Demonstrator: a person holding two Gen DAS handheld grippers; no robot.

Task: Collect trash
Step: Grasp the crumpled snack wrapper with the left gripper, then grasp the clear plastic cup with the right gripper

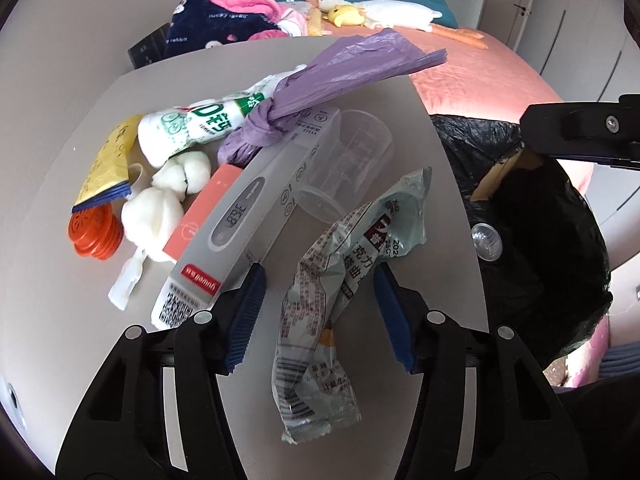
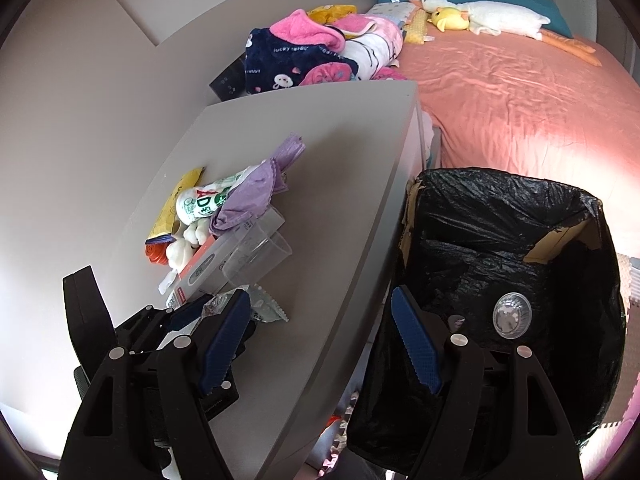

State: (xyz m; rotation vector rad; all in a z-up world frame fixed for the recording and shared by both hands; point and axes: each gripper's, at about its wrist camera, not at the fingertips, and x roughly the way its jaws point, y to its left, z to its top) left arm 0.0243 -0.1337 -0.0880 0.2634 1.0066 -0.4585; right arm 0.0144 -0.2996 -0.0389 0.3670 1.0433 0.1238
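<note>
A crumpled pale green snack wrapper [image 1: 316, 344] lies on the grey table [image 1: 420, 200], between the blue pads of my left gripper [image 1: 318, 276]. The left pad stands clear of it and the right pad is close beside it. Further back lie a grey thermometer box [image 1: 248, 216], a clear measuring cup [image 1: 348, 160], a knotted purple bag [image 1: 320, 80], a white bottle with green print [image 1: 192, 128], white wads [image 1: 156, 216], a yellow packet [image 1: 108, 164] and an orange lid [image 1: 94, 236]. My right gripper [image 2: 320, 340] is open and empty over the table's edge, beside the black-lined bin [image 2: 500, 240].
The bin stands against the table's right side and holds a clear plastic lid [image 2: 512, 314]. Behind it is a bed with a pink sheet [image 2: 520, 100], a heap of clothes [image 2: 312, 56] and plush toys [image 2: 480, 16]. Foam mats [image 2: 628, 280] cover the floor.
</note>
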